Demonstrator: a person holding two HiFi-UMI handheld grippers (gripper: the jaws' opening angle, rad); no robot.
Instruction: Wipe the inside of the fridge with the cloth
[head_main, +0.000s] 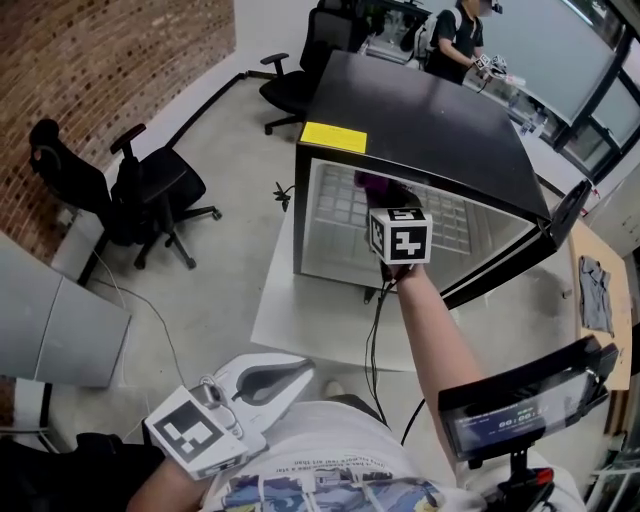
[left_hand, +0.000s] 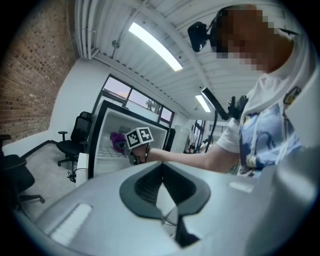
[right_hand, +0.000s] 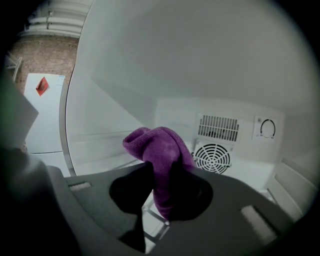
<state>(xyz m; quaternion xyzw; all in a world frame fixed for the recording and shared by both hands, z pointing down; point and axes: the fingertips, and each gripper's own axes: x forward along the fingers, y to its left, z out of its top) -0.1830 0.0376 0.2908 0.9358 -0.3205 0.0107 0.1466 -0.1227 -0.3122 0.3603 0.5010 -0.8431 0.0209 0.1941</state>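
A black mini fridge (head_main: 420, 120) stands open on a low white table (head_main: 290, 320), its door (head_main: 560, 225) swung out to the right. My right gripper (head_main: 385, 205) reaches into the white interior, shut on a bunched purple cloth (head_main: 374, 185). In the right gripper view the cloth (right_hand: 156, 147) sticks up from between the jaws, in front of the back wall's round fan grille (right_hand: 212, 157) and above a wire shelf (right_hand: 152, 215). My left gripper (head_main: 300, 375) hangs low by my body, outside the fridge, shut on nothing. It (left_hand: 161, 167) points toward the fridge (left_hand: 100, 145).
Black office chairs (head_main: 150, 195) stand on the floor at left by a brick wall, another (head_main: 300, 75) behind the fridge. A cable (head_main: 375, 340) trails off the table's front. A screen on a stand (head_main: 525, 405) is at lower right. A person (head_main: 455, 35) works at a far desk.
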